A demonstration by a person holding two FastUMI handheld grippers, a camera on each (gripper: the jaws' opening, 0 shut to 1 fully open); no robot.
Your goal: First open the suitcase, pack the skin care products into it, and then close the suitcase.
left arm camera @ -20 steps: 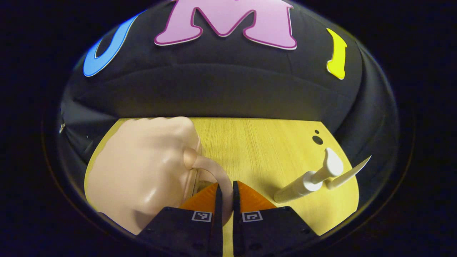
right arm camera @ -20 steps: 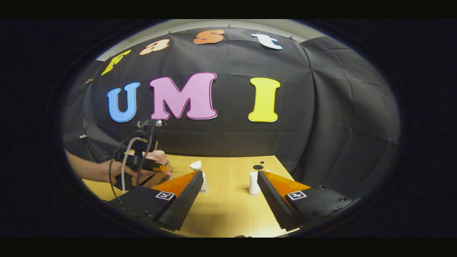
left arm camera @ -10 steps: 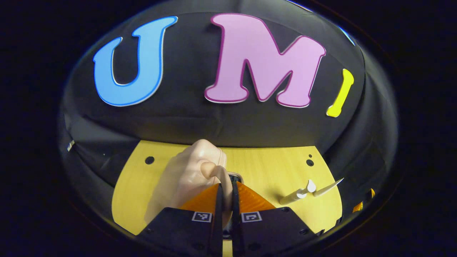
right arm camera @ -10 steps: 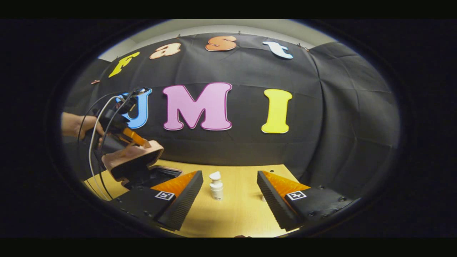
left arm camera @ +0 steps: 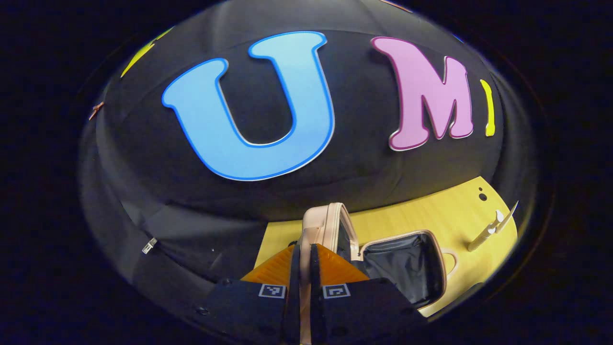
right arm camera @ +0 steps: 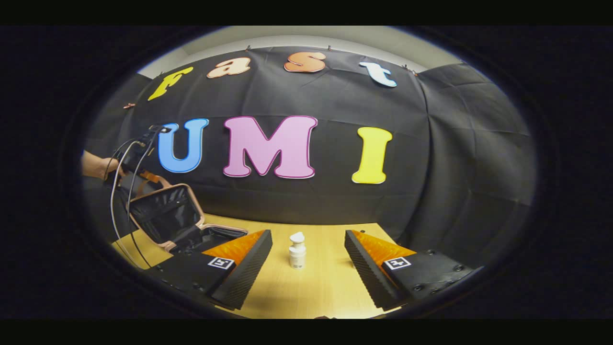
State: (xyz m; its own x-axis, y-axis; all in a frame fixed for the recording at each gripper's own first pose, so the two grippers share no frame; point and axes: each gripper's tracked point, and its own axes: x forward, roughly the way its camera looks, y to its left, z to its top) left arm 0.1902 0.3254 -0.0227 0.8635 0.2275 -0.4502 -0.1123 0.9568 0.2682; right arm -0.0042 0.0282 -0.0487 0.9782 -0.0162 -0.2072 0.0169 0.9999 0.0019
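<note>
In the left gripper view, the left hand-held gripper (left arm camera: 304, 261) has its fingers drawn almost together, pinching the pink edge of the raised suitcase lid (left arm camera: 330, 225) between them. The suitcase (left arm camera: 407, 266) lies open on the yellow counter (left arm camera: 445, 215), its dark lined base just right of the lid, with a small pink handle loop at its far side. Near the counter's right edge stand a white pump bottle (left arm camera: 481, 235) and a slim white tube (left arm camera: 507, 215), close together and well apart from the suitcase.

In the right gripper view, the right hand-held gripper (right arm camera: 309, 251) is spread wide and holds nothing. The pump bottle (right arm camera: 297, 250) stands upright on the counter (right arm camera: 306, 292) between its fingers, touching neither. At the left, the suitcase (right arm camera: 210, 237) lies open, its lid (right arm camera: 165, 213) tilted up and back. A hand (right arm camera: 96, 165) holds the left hand-held gripper (right arm camera: 151, 177) at the lid's top edge, cables hanging from it.
</note>
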